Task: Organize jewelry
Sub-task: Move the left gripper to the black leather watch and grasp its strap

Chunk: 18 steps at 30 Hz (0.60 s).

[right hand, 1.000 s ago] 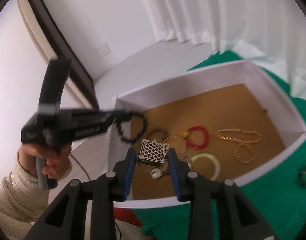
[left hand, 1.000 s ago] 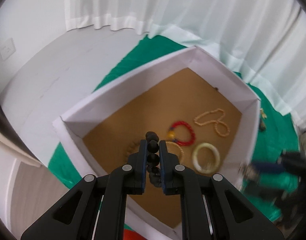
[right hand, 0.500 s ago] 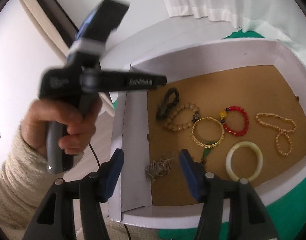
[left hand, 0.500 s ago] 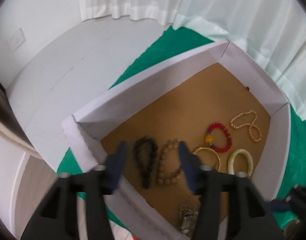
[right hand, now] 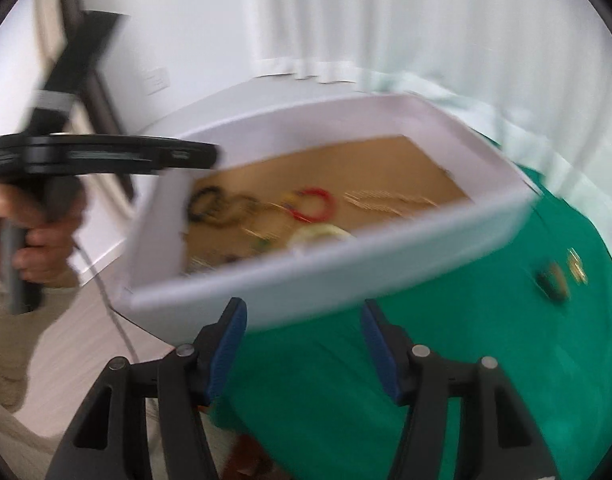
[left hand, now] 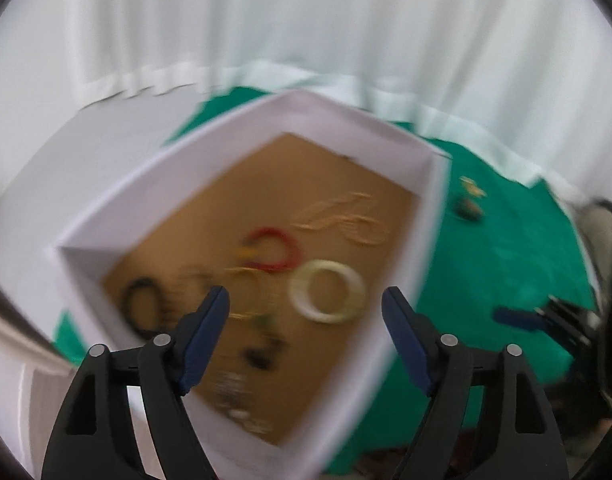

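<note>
A white box (left hand: pixel 178 172) with a brown floor holds several pieces: a black bead bracelet (left hand: pixel 140 304), a red bracelet (left hand: pixel 274 248), a pale bangle (left hand: pixel 326 292) and a cream bead necklace (left hand: pixel 342 220). My left gripper (left hand: pixel 306 316) is open and empty above the box. My right gripper (right hand: pixel 304 328) is open and empty, in front of the box's near wall (right hand: pixel 346 276), over the green cloth (right hand: pixel 446 360). Two small pieces, a dark one (right hand: pixel 550 280) and a gold one (right hand: pixel 576 268), lie on the cloth right of the box. Both views are blurred.
The left gripper's body (right hand: pixel 106 156) and the hand holding it show at the left in the right wrist view. The right gripper's tip (left hand: pixel 518 316) shows at the right in the left wrist view. White curtains (left hand: pixel 306 20) hang behind. A white floor (left hand: pixel 86 160) lies to the left.
Both grippers opened and dropped their pieces into the box: the black bracelet and the metal pendant. Both then pulled back, the right one out over the green cloth.
</note>
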Tool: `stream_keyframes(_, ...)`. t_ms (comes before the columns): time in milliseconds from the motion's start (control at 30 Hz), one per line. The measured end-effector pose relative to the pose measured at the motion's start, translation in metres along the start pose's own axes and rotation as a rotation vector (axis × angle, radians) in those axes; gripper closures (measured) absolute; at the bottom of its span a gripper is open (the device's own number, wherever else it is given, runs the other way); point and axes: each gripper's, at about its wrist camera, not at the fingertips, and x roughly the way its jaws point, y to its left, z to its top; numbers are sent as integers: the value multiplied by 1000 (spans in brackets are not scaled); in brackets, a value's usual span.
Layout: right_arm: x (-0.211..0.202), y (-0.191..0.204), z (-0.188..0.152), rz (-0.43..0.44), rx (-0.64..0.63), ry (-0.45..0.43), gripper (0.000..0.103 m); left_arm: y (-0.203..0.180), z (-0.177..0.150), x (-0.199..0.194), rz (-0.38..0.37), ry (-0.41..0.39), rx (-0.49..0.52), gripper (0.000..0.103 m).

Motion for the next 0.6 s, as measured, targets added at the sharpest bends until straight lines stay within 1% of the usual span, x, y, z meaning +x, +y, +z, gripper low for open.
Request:
stream_keyframes(33,-4,-11,-9,-33,20,-4,43,-13,-3,1,-25,3,17,21)
stream_keyframes(67,-7,-22,-19,-75,40,-7,43,-30,-7,4,-62,13,37,21)
stream_keyframes(100,-11,-37,-33,-135,65,-15,43,-45,-11,8,-97,26,53,21)
stream_keyframes(133,-14,-45,-41,-166,80,-20,43,-63,-17,15,-136,44,71,20)
stream_keyframes(200,-19,-70,-65,-244,137,-25,43,-90,-25,29,-170,75,106,20)
stream_keyframes(267,-22,-96,-88,-320,210,-14,43,-115,-34,49,-168,112,134,20)
stream_keyframes(333,-24,-118,-105,-367,274,-3,43,-135,-41,69,-173,143,152,20)
stream_keyframes(467,-36,-160,-132,-414,408,7,43,-161,-52,101,-141,205,190,20)
stream_keyframes(600,-41,-185,-144,-444,472,5,43,-176,-58,119,-126,246,221,20)
